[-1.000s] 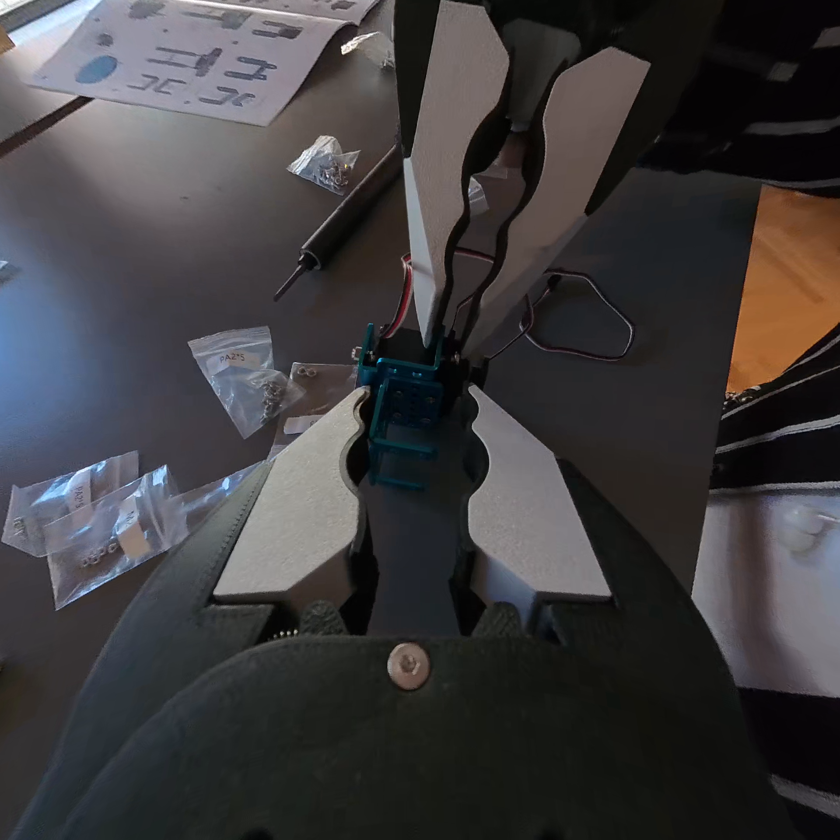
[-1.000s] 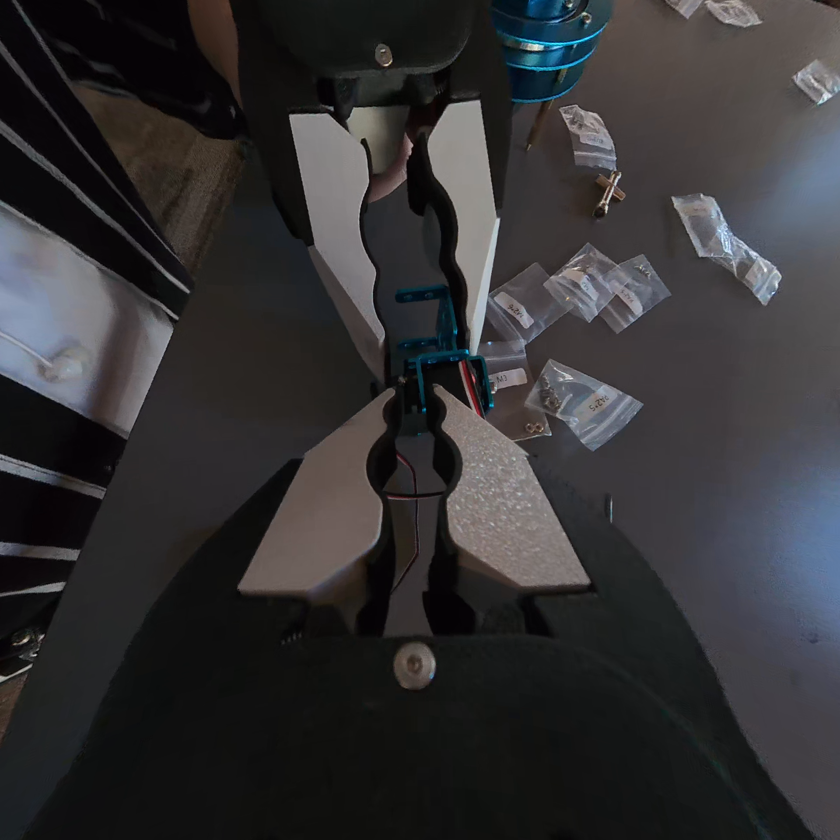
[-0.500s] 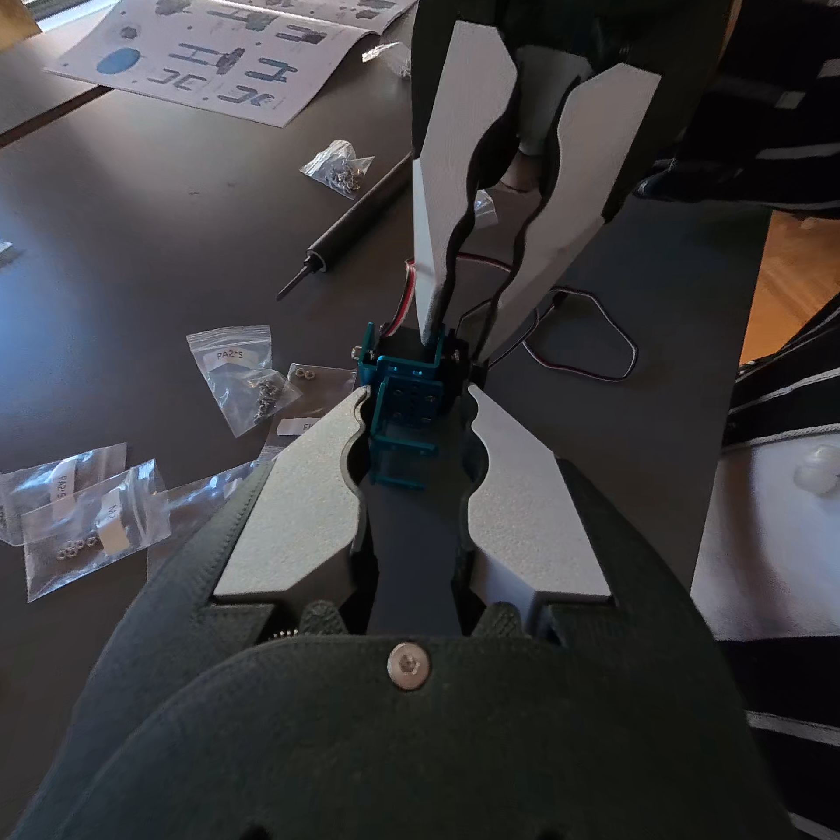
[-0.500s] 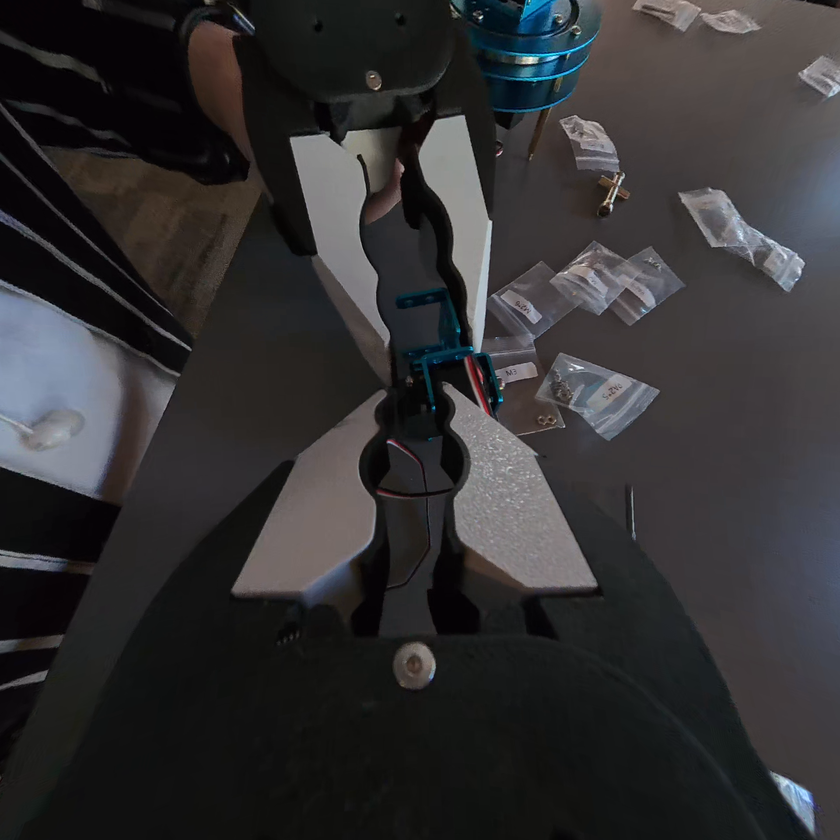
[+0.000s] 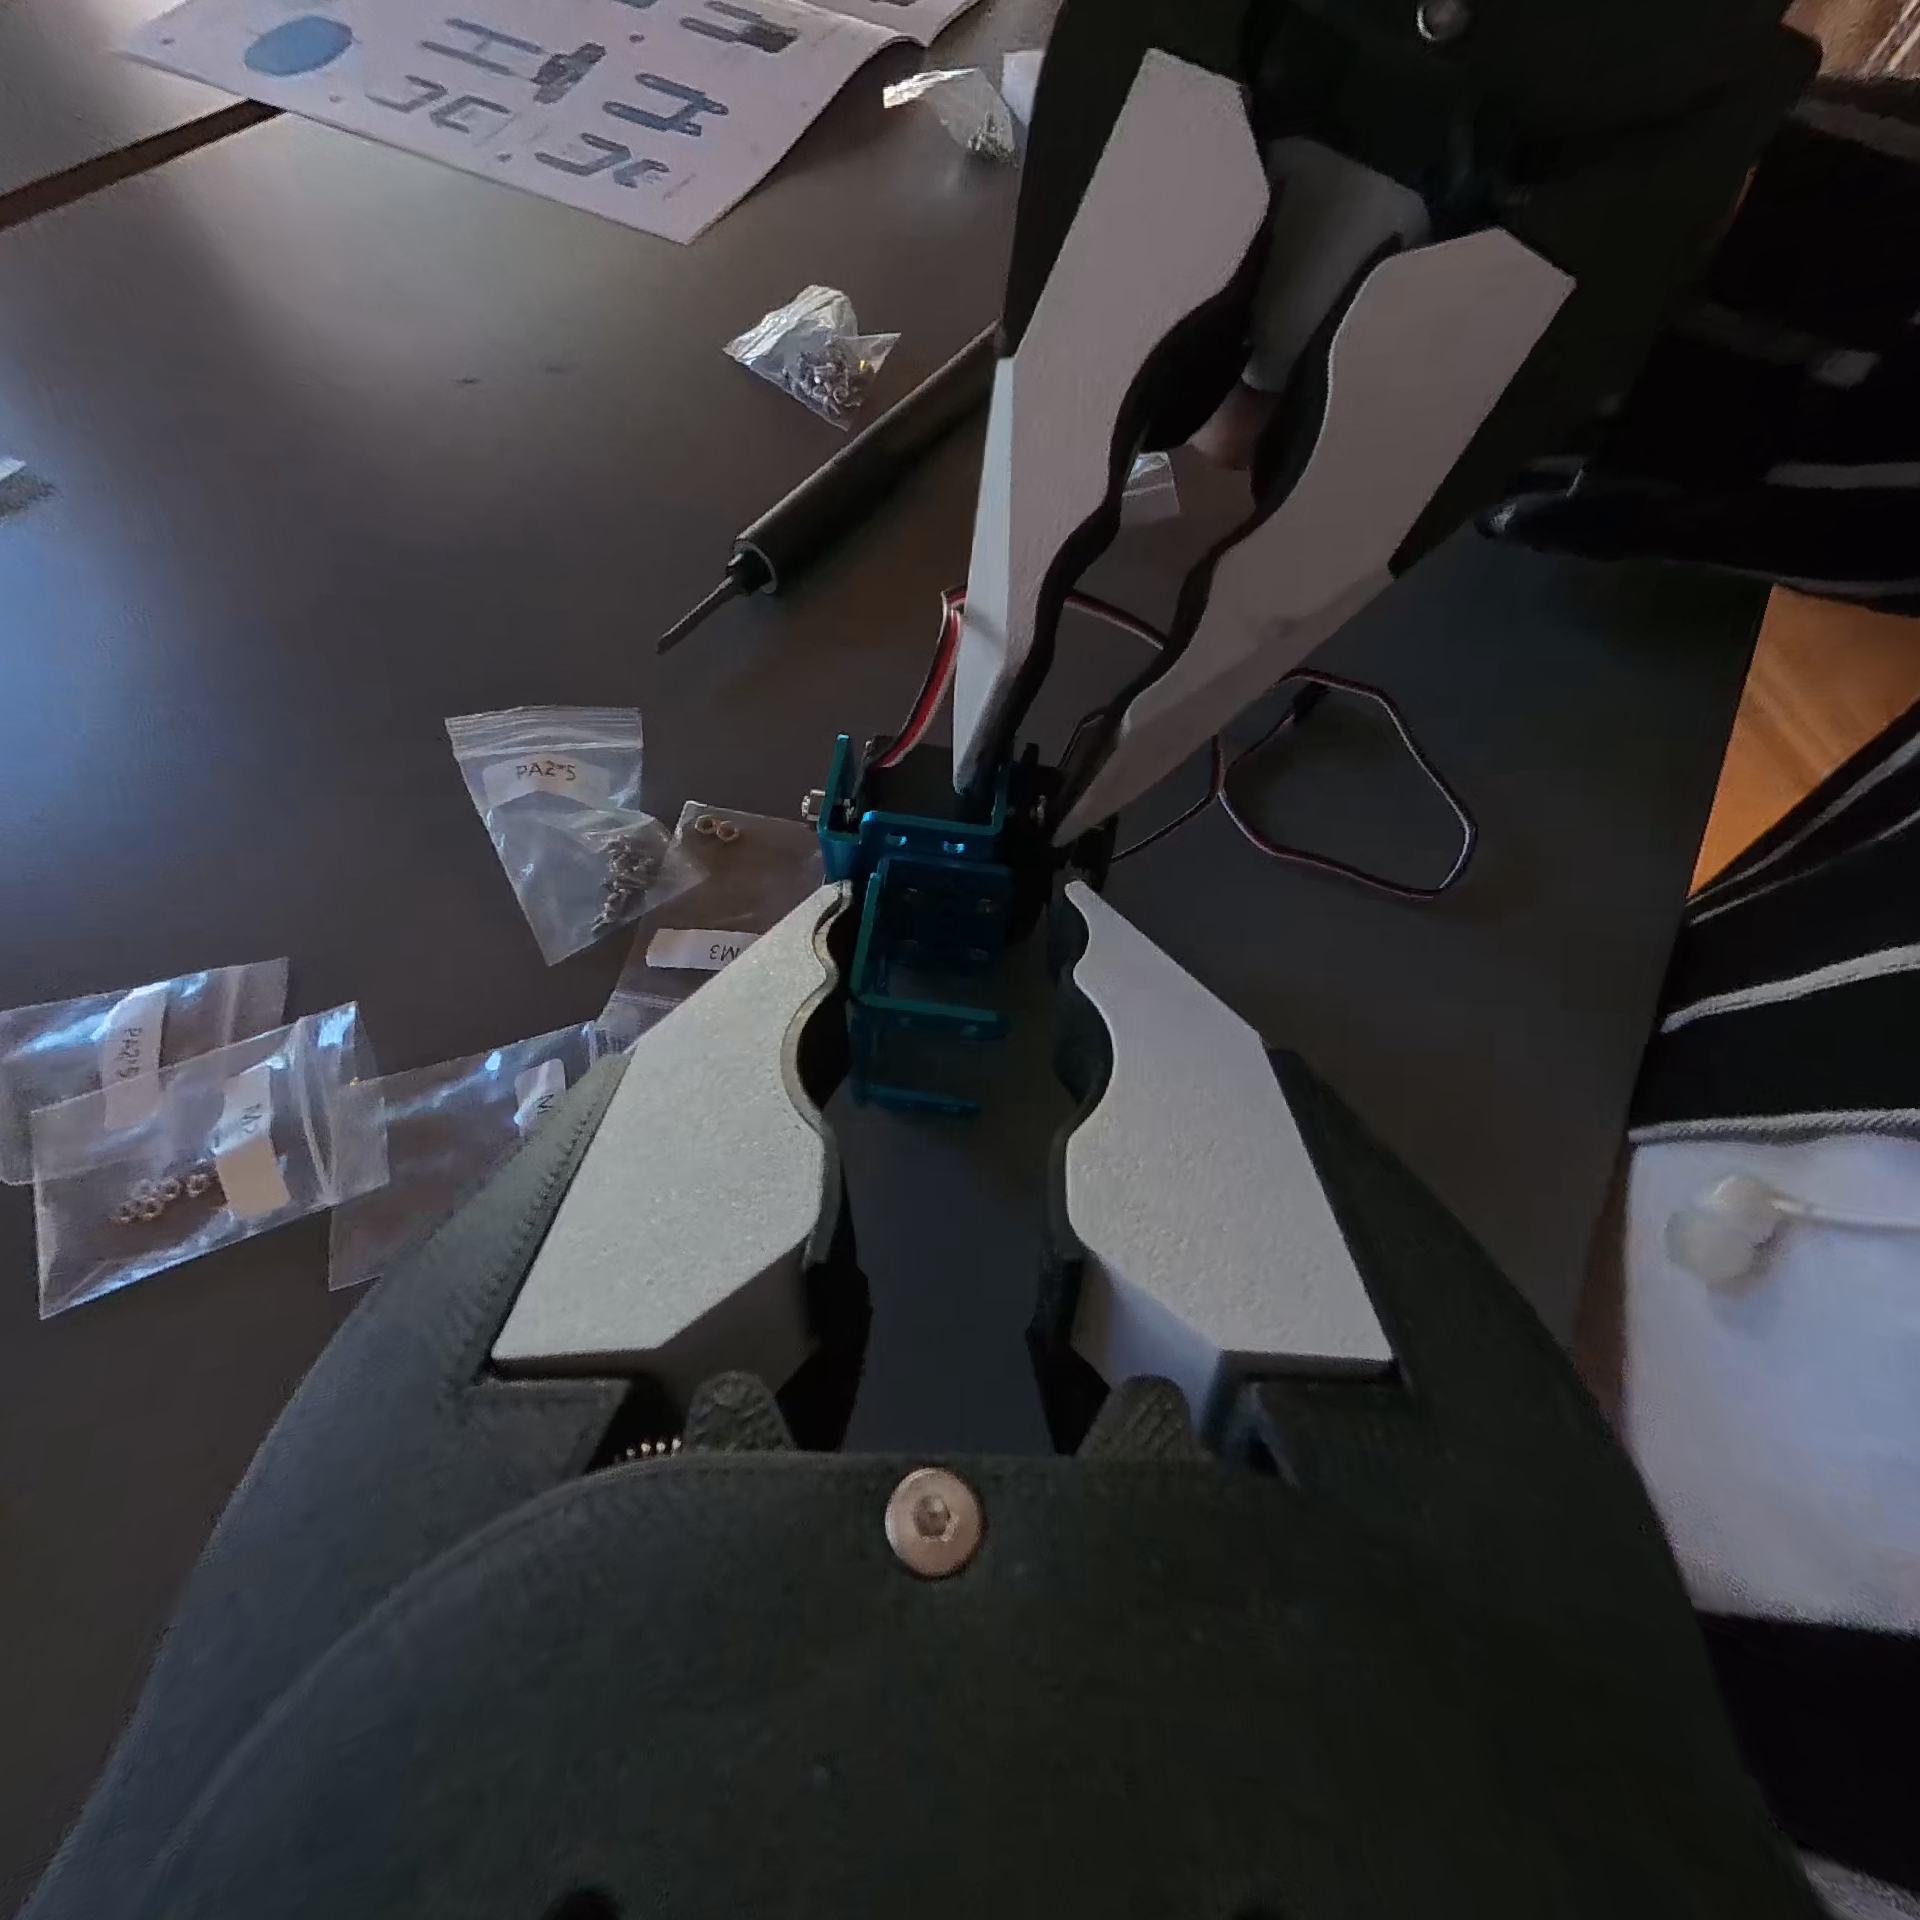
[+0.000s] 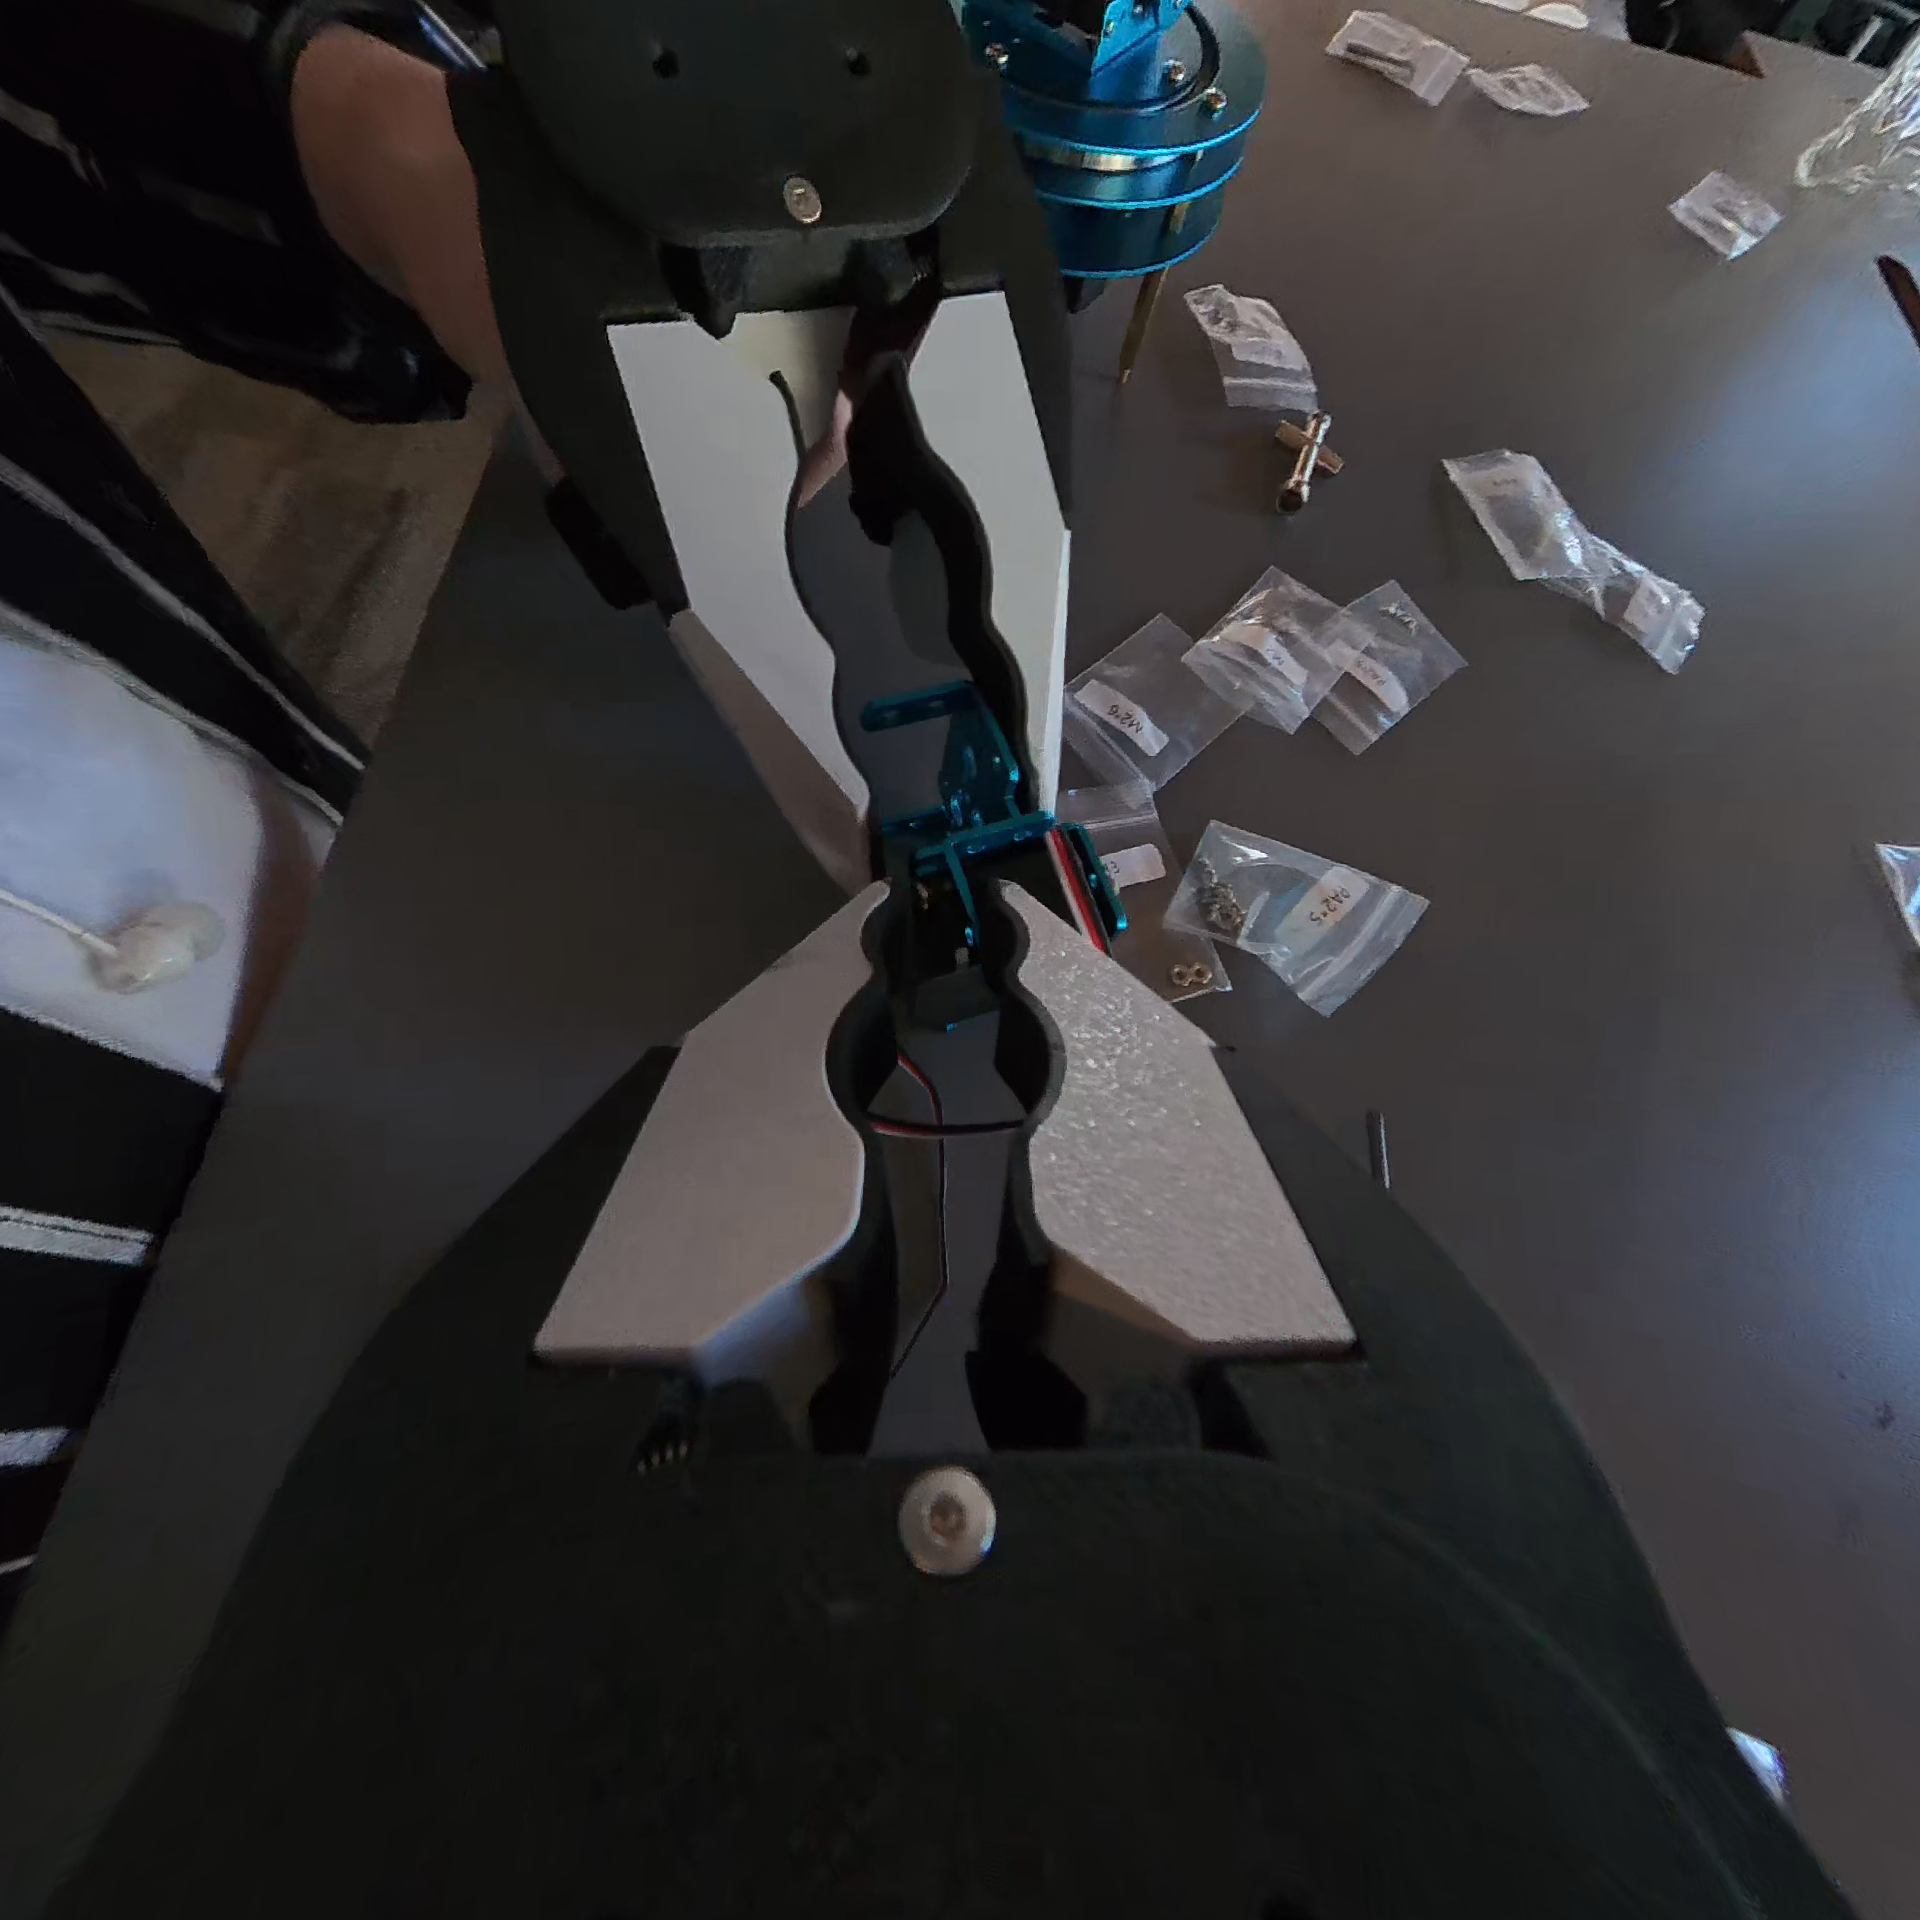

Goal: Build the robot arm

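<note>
A black servo (image 6: 940,982) sits in a blue metal bracket assembly (image 5: 930,966), with a red, white and black wire (image 5: 1351,810) trailing onto the dark table (image 5: 312,436). My left gripper (image 5: 956,899) is closed on the blue U-bracket end (image 6: 977,769). My right gripper (image 6: 945,891) faces it from the other side and is shut on the servo end. In the left wrist view, the right gripper (image 5: 1013,800) comes down from above. In the right wrist view, the left gripper (image 6: 956,821) reaches in from the top. The two sets of fingertips nearly meet.
Several small clear bags of screws (image 5: 566,821) (image 6: 1294,914) lie beside the assembly. A black screwdriver (image 5: 862,488) and a printed sheet (image 5: 582,94) lie farther off. A blue round base (image 6: 1132,135) and a brass cross wrench (image 6: 1309,457) are near. A person in striped clothing (image 5: 1787,987) is at the table edge. Only a small space, under 4 cm, lies between the two pairs of fingers. Left tips and right tips are each some 15 cm from the black screwdriver (image 5: 862,488).
Both grippers keep their grip on the assembly and shift together slightly. The blue round base and the left gripper's body have come further into the right wrist view.
</note>
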`<state>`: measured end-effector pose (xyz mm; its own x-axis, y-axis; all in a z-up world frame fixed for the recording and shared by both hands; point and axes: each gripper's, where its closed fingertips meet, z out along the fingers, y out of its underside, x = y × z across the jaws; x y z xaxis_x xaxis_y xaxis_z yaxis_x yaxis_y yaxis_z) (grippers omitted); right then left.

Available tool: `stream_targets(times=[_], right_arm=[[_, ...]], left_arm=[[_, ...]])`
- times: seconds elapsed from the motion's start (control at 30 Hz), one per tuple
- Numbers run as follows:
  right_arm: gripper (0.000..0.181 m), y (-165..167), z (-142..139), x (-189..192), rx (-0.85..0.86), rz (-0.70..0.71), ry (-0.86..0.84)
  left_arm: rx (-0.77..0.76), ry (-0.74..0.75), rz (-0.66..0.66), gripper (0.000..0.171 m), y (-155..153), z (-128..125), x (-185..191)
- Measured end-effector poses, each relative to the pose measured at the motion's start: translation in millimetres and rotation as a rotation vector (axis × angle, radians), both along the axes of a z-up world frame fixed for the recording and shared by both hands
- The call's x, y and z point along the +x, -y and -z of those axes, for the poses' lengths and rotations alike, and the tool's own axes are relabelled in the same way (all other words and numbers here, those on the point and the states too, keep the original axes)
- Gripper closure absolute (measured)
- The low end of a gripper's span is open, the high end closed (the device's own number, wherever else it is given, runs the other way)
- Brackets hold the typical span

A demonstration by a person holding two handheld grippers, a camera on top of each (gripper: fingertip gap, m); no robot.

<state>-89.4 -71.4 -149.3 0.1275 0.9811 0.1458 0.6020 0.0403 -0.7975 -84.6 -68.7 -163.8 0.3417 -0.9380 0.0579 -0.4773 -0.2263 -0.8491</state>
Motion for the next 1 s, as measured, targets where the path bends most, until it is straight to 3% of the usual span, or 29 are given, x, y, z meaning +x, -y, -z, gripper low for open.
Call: stream_targets(times=[0.3,0.53,0.63,1.0], right_arm=[[0.169,1,-1,-1,0.024,0.003,-0.049],[0.170,6,-2,-2,0.043,-0.051,-0.112],[0.170,9,-1,-2,0.052,-0.078,-0.132],[0.162,14,-9,2,-0.011,-0.116,-0.219]], left_arm=[[0.054,-0.009,0.038,0.145,-1,0,-2],[0.060,0.003,0.051,0.131,-2,1,-4],[0.105,-0.039,0.092,0.145,3,6,-5],[0.150,-0.051,0.111,0.147,6,6,-4]])
